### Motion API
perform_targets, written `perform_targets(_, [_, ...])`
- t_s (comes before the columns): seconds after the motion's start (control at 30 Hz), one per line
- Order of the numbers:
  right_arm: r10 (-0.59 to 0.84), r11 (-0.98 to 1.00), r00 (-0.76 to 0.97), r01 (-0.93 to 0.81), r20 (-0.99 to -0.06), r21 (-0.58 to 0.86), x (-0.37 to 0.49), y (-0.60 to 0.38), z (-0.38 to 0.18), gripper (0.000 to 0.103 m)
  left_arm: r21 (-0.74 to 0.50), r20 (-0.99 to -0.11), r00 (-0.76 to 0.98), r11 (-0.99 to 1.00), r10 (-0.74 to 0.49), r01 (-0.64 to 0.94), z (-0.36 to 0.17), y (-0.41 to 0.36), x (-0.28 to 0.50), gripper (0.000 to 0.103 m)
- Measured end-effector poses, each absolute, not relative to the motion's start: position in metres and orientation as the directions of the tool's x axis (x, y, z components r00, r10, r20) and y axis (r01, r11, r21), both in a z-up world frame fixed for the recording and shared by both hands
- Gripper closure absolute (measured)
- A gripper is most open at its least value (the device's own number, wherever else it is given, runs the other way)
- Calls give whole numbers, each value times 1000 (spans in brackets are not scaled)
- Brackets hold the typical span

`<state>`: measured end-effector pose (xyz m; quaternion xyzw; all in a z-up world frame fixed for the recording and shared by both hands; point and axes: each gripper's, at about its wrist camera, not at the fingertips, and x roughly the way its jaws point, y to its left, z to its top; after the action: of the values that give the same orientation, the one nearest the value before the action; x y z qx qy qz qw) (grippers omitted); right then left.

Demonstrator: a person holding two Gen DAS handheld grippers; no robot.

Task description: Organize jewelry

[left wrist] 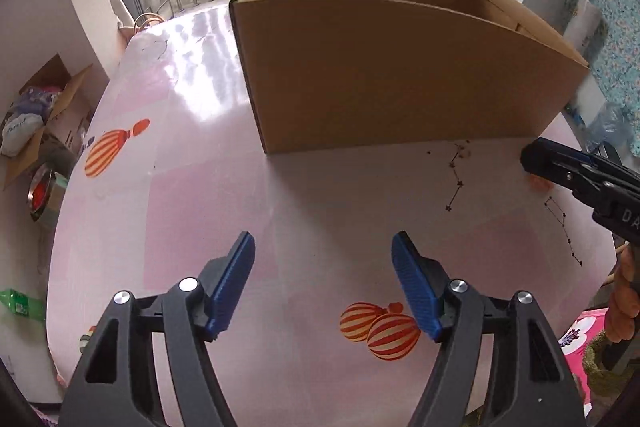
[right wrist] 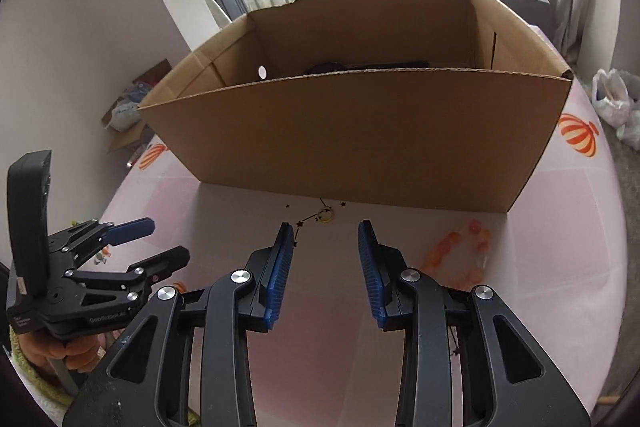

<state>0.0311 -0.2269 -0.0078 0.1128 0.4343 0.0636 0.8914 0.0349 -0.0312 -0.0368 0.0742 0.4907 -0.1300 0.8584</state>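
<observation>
We are at a pale pink table [left wrist: 168, 211] printed with striped balloons, in a bright room with a railed balcony and hanging laundry behind it. A large open cardboard box [right wrist: 352, 135] stands on the table straight ahead of both our tools. Our left gripper [left wrist: 323, 269] hangs over bare tabletop with its blue pads spread wide and nothing between them. Our right gripper [right wrist: 325, 259] is parted more narrowly and is also empty. Just beyond its tips, close to the foot of the box, lies a small yellow ring [right wrist: 328, 215] on a printed star pattern. Ahead and to the right of that gripper sits an orange bead bracelet [right wrist: 464, 253], pale and a little blurred. Something dark lies inside the box, though we cannot tell what it is. We judge the sorting partly done at most: two pieces remain on the table, and neither tool has hold of anything.
</observation>
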Motion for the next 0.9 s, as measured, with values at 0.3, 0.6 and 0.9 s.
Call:
perform_targets(0.3, [101, 990, 581, 18, -807, 137, 58, -203, -37, 72, 30, -871, 482, 968, -97, 249, -50, -26, 36, 18])
perform_targets(0.6, [47, 996, 583, 36, -811, 84, 66, -193, -42, 80, 16, -883, 463, 981, -78, 195, -52, -13, 48, 15])
perform_targets(0.9, [46, 996, 577, 40, -816, 85, 70, -191, -44, 94, 0, -882, 466, 986, -78, 164, -48, -8, 51, 14])
